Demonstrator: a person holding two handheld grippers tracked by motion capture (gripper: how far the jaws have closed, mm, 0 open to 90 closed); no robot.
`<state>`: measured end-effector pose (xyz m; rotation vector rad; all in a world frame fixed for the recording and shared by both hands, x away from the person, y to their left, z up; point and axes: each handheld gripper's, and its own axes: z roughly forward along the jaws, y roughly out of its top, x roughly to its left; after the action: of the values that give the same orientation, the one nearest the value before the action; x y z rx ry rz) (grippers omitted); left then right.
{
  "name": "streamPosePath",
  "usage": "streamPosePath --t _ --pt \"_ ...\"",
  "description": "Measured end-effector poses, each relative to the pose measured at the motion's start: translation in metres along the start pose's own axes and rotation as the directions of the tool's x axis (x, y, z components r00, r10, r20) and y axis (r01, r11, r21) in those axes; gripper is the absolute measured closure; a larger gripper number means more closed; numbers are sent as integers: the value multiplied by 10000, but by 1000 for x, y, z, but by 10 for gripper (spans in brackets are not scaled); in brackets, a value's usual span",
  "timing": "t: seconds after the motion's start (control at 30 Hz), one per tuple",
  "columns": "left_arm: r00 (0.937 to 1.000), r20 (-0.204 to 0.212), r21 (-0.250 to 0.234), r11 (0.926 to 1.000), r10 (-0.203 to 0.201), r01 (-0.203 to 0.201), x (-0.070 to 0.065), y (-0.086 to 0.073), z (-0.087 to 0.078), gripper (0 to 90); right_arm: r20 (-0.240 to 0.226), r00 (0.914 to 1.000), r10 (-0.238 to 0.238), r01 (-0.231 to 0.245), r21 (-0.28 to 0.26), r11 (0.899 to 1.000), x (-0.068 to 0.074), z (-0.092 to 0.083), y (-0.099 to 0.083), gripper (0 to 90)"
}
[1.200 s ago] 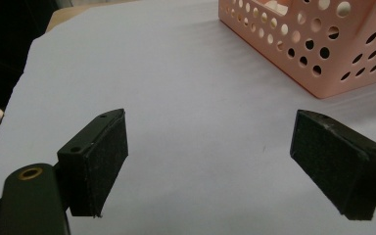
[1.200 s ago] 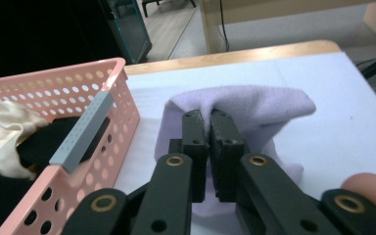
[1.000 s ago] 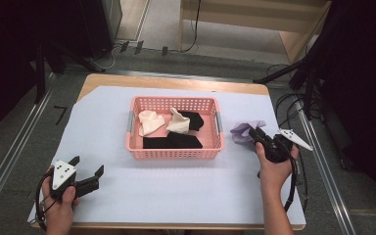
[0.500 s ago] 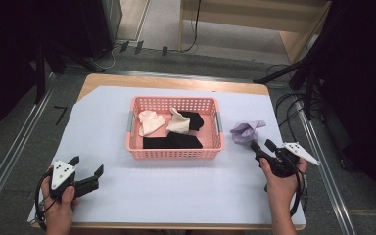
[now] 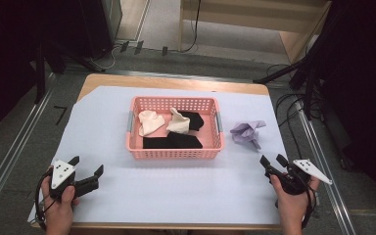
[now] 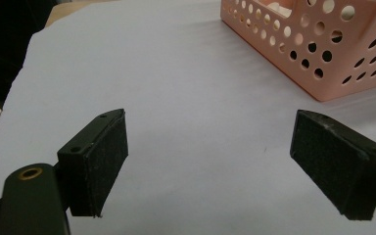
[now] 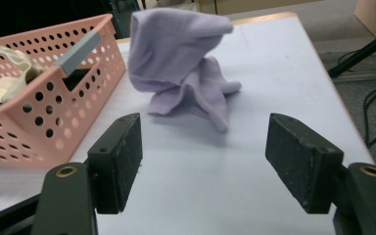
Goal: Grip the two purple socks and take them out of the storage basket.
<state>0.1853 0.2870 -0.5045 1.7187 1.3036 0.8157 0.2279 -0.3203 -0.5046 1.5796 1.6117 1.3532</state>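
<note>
Right gripper view: lilac sock (image 7: 186,63) crumpled upright beside basket (image 7: 39,112).

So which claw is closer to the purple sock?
The right claw. It sits just on the person's side of the purple sock, open and apart from it. The left claw is far off, past the pink basket.
</note>
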Motion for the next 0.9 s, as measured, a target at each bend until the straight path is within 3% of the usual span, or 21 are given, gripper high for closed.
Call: streamPosePath --t 0.33,0.53,0.7,0.9 --pt "10000 37 17 10000 10 -10 0 0 0 152 299 9994 -196 192 133 9997 -21 -27 -20 300" --pt "10000 59 74 10000 -19 19 1 0 1 152 589 9982 -75 70 81 9999 -32 -40 -31 299" --pt "10000 61 221 9997 -52 50 1 1 2 152 824 9965 -131 147 -191 9997 -32 -43 -36 311" --pt "10000 59 325 9995 -67 65 1 1 3 152 749 9972 34 -27 -86 10000 -33 -42 -37 312"
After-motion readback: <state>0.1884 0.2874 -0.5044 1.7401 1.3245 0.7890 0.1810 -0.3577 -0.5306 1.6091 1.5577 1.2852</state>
